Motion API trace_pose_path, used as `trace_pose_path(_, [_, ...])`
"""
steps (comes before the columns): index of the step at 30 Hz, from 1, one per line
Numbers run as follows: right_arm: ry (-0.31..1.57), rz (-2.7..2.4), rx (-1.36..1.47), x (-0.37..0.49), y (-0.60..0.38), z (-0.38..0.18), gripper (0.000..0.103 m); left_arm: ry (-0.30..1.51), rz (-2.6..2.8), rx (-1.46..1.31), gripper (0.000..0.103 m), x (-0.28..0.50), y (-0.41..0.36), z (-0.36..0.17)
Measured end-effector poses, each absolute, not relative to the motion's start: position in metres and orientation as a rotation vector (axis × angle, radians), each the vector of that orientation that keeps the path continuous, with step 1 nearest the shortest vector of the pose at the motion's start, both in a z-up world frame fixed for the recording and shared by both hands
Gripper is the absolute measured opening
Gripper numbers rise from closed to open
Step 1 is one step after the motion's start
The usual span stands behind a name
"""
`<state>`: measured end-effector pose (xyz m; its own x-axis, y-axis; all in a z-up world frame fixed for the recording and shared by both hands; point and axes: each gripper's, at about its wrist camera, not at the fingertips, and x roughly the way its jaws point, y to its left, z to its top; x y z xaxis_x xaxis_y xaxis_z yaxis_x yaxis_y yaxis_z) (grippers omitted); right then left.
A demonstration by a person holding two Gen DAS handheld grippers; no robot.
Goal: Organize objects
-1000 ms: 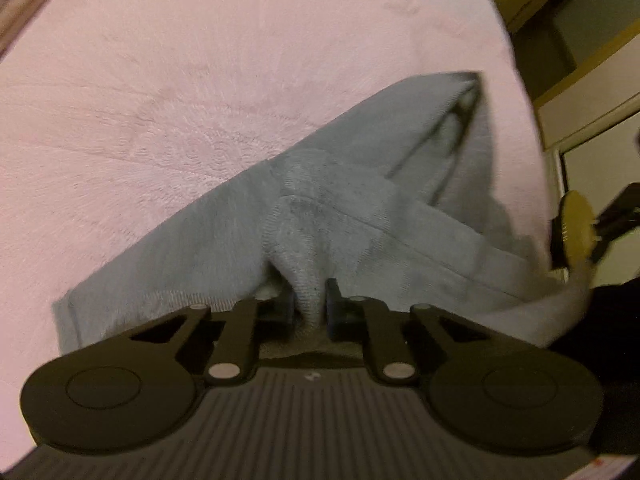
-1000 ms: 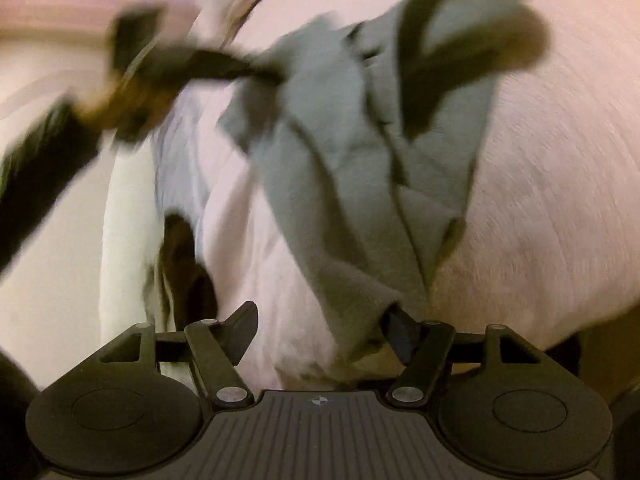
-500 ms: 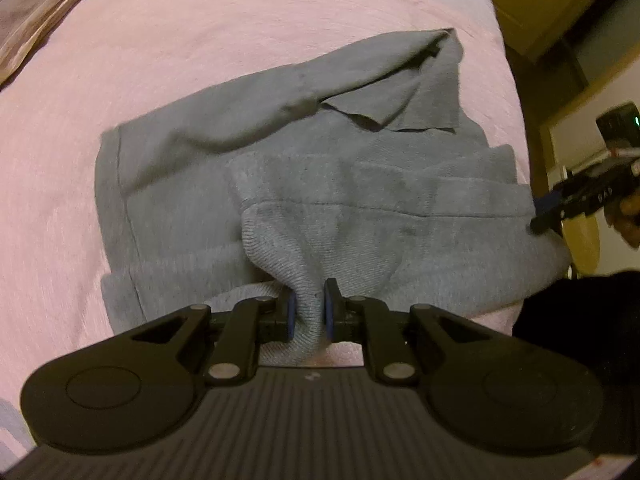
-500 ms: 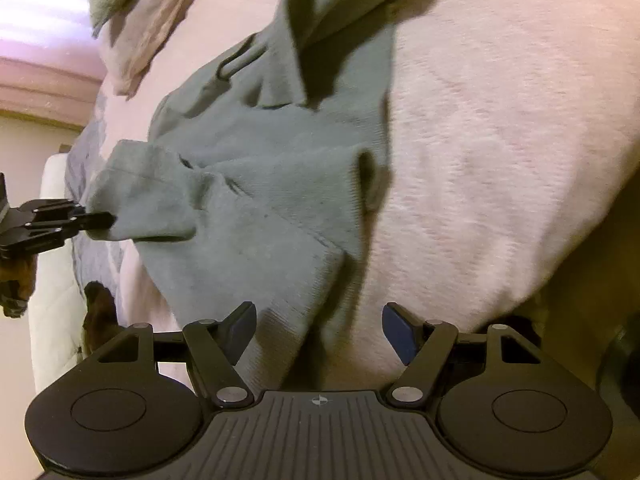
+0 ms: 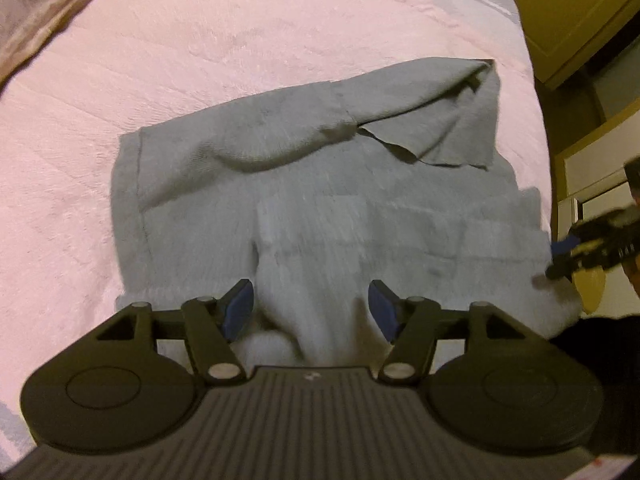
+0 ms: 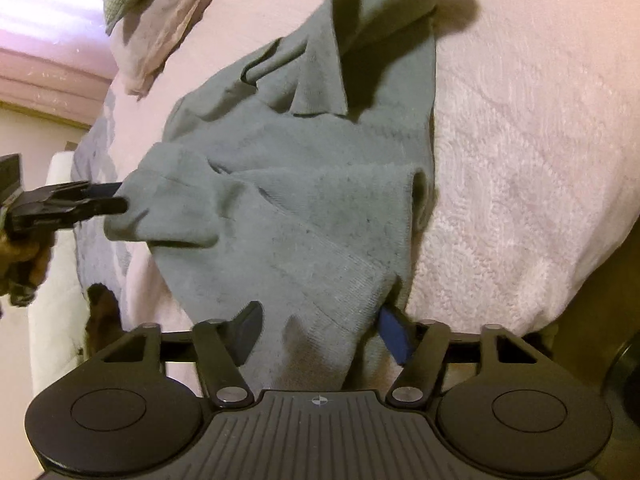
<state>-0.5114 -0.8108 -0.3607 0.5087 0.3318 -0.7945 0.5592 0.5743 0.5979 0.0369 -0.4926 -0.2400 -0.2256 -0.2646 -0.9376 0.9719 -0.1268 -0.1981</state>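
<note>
Half a second ago the left gripper [image 5: 311, 312] was pinching a fold of the grey garment [image 5: 320, 200]; now its jaws stand spread apart, with the bunched cloth lying loose between the blue pads [image 5: 239, 310]. The right gripper [image 6: 320, 330] was spread before and is spread now, and a hanging corner of the same garment sits between its pads [image 6: 394, 334] without being squeezed.

Nearest to the left camera, a thick ribbed edge of the garment humps up between the fingers. Beyond it the cloth lies mostly flat on the pink bedspread [image 5: 240, 40], a stitched hem running down its left side. Farther off, a thinner layer is folded over on itself, leaving a ragged triangular flap at the far right corner. The fabric is a dull grey-green knit, creased, and blurred in its middle part.

From the right camera the near corner droops over the edge of the bed. Farther along, the garment is rumpled into ridges, and one piece stands up at the far end, casting a shadow on the bedspread. At the left of that view the left gripper is seen beside a lifted fold. A brownish cloth [image 6: 160, 20] lies at the far end of the bed.
</note>
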Motion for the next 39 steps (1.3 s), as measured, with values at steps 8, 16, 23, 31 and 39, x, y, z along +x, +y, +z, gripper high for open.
trace_pose_path(8, [1.005,-0.214,1.143,-0.527,-0.818,-0.364,0.010,1.187,-1.538,0.937,0.040,0.040,-0.520,-0.261])
trace_pose_path(16, [0.913,-0.076,0.997,-0.503,-0.840,-0.256,0.004,1.134,-1.553,0.795,0.010,0.049,-0.489,-0.185])
trace_pose_path(23, [0.724,-0.002,0.661,-0.451,-0.879,-0.102,0.003,0.936,-1.550,0.430,0.008,0.072,-0.467,-0.053])
trace_pose_path(31, [0.484,0.056,0.306,-0.327,-0.955,0.043,0.003,0.579,-1.472,0.252,0.006,0.103,-0.537,0.097])
trace_pose_path(39, [0.279,0.150,0.103,-0.170,-1.041,0.174,0.002,0.410,-1.312,0.124,0.006,0.131,-0.615,0.205])
